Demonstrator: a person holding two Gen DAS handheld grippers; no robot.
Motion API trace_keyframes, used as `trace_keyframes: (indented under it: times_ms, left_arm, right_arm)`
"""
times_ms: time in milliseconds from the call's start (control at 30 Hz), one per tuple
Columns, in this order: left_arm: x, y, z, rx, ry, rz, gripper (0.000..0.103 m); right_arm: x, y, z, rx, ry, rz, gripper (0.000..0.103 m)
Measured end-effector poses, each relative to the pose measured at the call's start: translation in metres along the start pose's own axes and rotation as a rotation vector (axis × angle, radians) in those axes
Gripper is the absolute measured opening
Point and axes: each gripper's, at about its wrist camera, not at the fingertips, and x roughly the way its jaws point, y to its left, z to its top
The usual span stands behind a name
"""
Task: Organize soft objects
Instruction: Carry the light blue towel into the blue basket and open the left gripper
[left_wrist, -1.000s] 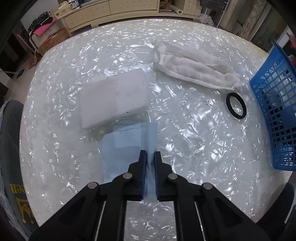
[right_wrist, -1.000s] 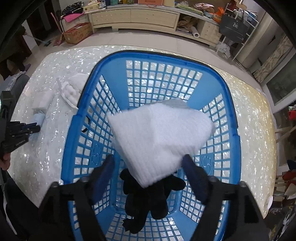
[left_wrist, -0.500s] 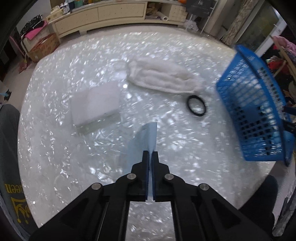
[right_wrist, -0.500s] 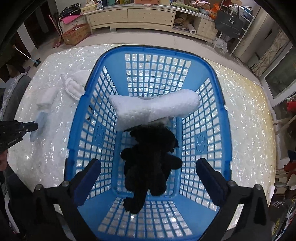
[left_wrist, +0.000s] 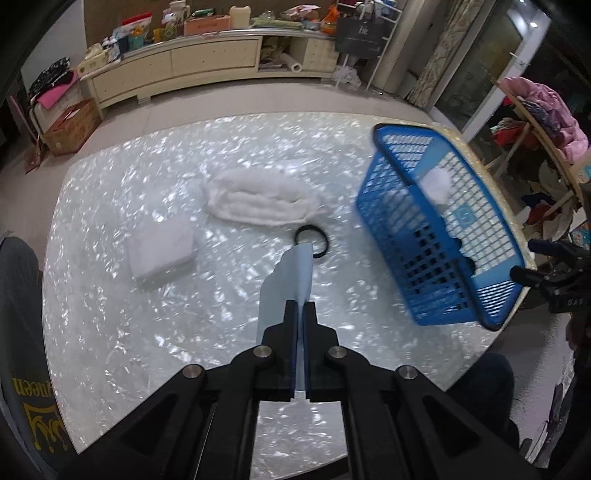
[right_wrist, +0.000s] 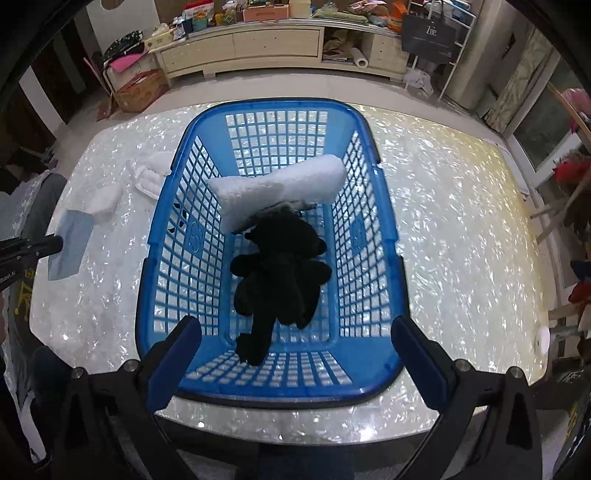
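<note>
pinching blue cloth above table, left gripper; right gripper agape over basket

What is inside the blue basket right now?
The blue basket holds a white folded towel lying over the head of a black plush toy. Anything beneath them is covered.

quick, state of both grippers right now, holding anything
Left gripper: shut on the light blue cloth, lifted off the table.
Right gripper: open, holding nothing, above the blue basket.
</note>
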Motion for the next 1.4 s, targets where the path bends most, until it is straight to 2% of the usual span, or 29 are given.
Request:
trace_keyframes:
  times_ms: [267, 567, 867, 1100, 1267, 1400]
  left_arm:
    - [-0.018, -0.049, 0.028, 0.087, -0.046, -0.002, 0.001]
    - [-0.006, -0.111, 0.069, 0.192, -0.045, -0.004, 0.001]
    - [0.037, -0.162, 0.086, 0.302, 0.019, -0.013, 0.002]
    - [0.088, -0.188, 0.096, 0.370, 0.080, 0.033, 0.001]
    - [0.121, -0.198, 0.101, 0.378, 0.129, 0.034, 0.001]
    - [0.138, -0.207, 0.102, 0.377, 0.165, 0.007, 0.001]
  right_arm:
    - [-0.006, -0.020, -0.009, 0.031, -0.012, 0.006, 0.103]
    - [-0.012, -0.045, -0.015, 0.067, -0.032, 0.029, 0.103]
    - [-0.005, -0.063, -0.021, 0.084, -0.039, 0.051, 0.103]
    - [0.001, -0.080, -0.025, 0.123, -0.055, 0.064, 0.103]
    - [0.007, -0.086, -0.026, 0.133, -0.061, 0.070, 0.103]
    - [0.010, -0.089, -0.026, 0.138, -0.070, 0.092, 0.103]
